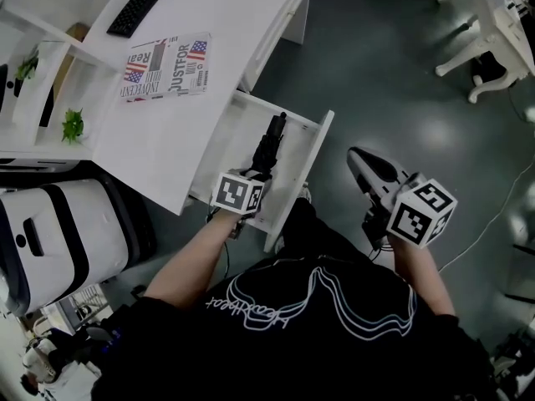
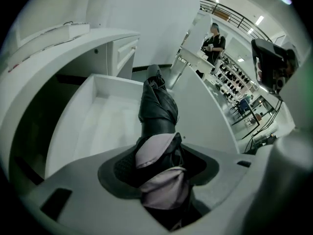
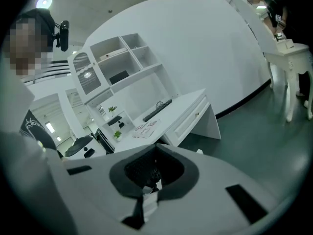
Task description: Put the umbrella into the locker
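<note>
A folded black umbrella [image 1: 269, 143] hangs over the open white drawer [image 1: 311, 159] of the desk, tip pointing down into it. My left gripper [image 1: 255, 172] is shut on the umbrella's near end. In the left gripper view the umbrella [image 2: 156, 106] runs out from between the jaws toward the drawer's bare white bottom [image 2: 105, 119], with pale folds of fabric bunched at the left gripper [image 2: 159, 173]. My right gripper [image 1: 361, 159] hovers over the grey floor to the right of the drawer. Its jaws meet with nothing between them, as the right gripper view shows at the right gripper [image 3: 146, 199].
The white desk [image 1: 167, 140] carries a printed magazine [image 1: 167, 67] and a black keyboard [image 1: 142, 2]. Shelves with a small green plant [image 1: 73, 125] stand at the left, above a white and black machine [image 1: 58, 232]. White table legs [image 1: 485, 48] stand at the far right.
</note>
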Available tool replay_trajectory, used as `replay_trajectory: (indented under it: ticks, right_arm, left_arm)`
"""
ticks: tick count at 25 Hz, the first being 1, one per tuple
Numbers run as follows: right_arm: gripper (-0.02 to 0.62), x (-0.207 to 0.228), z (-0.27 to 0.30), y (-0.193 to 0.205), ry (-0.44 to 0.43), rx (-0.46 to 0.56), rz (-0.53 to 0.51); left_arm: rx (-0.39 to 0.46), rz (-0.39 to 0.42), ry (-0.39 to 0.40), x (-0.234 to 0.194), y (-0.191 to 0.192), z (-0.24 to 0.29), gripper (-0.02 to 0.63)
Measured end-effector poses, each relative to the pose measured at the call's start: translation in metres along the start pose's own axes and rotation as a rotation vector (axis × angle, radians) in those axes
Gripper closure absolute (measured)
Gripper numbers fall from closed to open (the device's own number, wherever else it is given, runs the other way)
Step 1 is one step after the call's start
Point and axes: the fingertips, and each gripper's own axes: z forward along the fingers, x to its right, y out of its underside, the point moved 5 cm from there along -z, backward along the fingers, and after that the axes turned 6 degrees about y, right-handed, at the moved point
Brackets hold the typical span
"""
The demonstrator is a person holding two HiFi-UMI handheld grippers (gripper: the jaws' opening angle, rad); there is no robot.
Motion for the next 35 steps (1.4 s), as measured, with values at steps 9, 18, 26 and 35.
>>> replay_trajectory:
  ticks: [9,18,26,35]
  right_arm:
    - [0.592,0.041,-0.01,-0.004,0.074,-0.017,0.059]
    - [0.592,0.066,-0.009,0.002,0.124,-0.056,0.065]
    - [0.592,0.067,-0.001,0.014,0.11,-0.101,0.077]
    - [0.592,0.054,0.005,0.018,0.081,-0.12,0.061]
  left_arm:
    - [-0.088,0.018,-0.03,-0.018,0.007,0.04,0.382]
    - [-0.164,0.07,-0.072,-0.04,0.016,0.068,0.38]
    - [-0.184,0.056,-0.073,-0.047,0.025,0.083,0.373]
    - [-0.09,0.086,-0.026,-0.048,0.025,0.082,0.324]
